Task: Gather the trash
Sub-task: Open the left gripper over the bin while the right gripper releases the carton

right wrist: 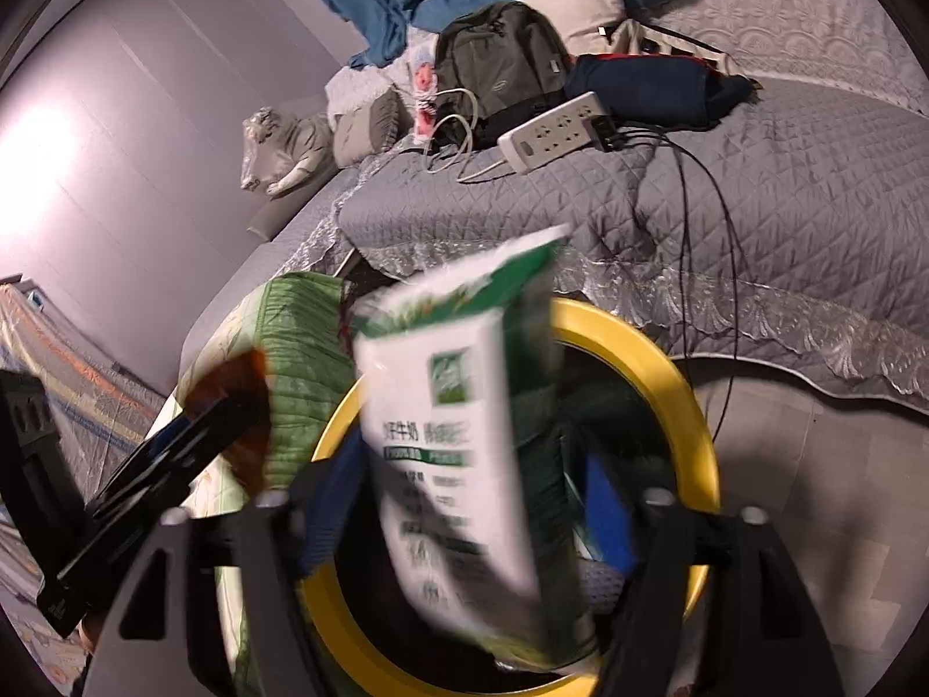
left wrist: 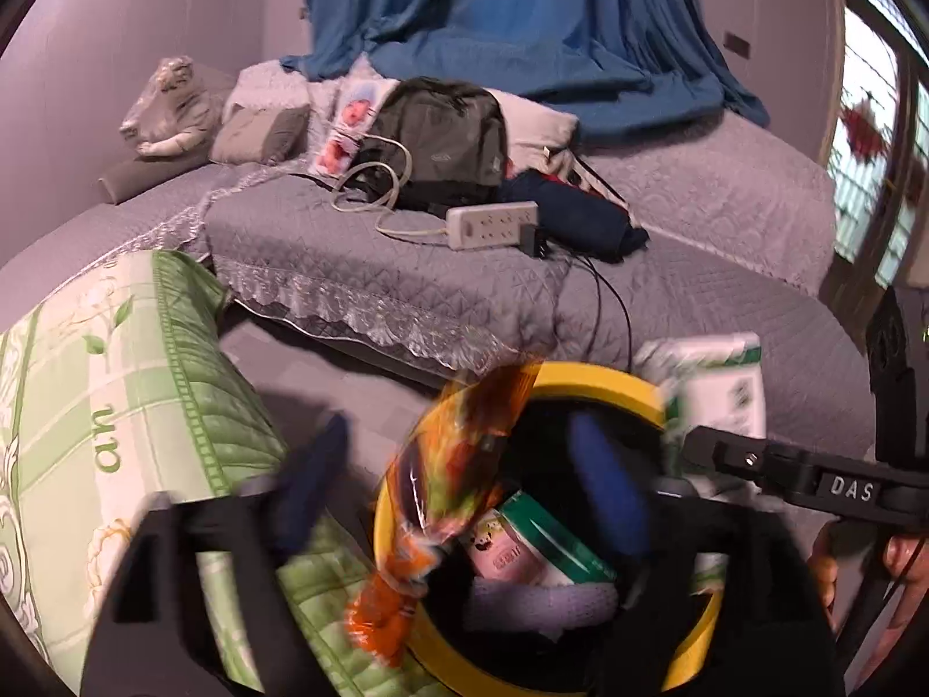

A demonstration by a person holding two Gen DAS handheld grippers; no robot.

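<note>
Grey quilted bed (left wrist: 360, 267) filled the background, and on the floor in front sat the yellow-rimmed bin (left wrist: 586, 374). Orange wrapper (left wrist: 447, 482) hung lengthwise over the bin's near-left rim, between the spread fingers of the left hand-held gripper (left wrist: 458, 499), no pad pressing it. White-and-green milk pouch (right wrist: 458, 453) stood upright over the bin mouth, loose between the parted fingers of the right hand-held gripper (right wrist: 464, 517). Both looked released, straight above the opening; neither hand-held gripper was pinching anything.
</note>
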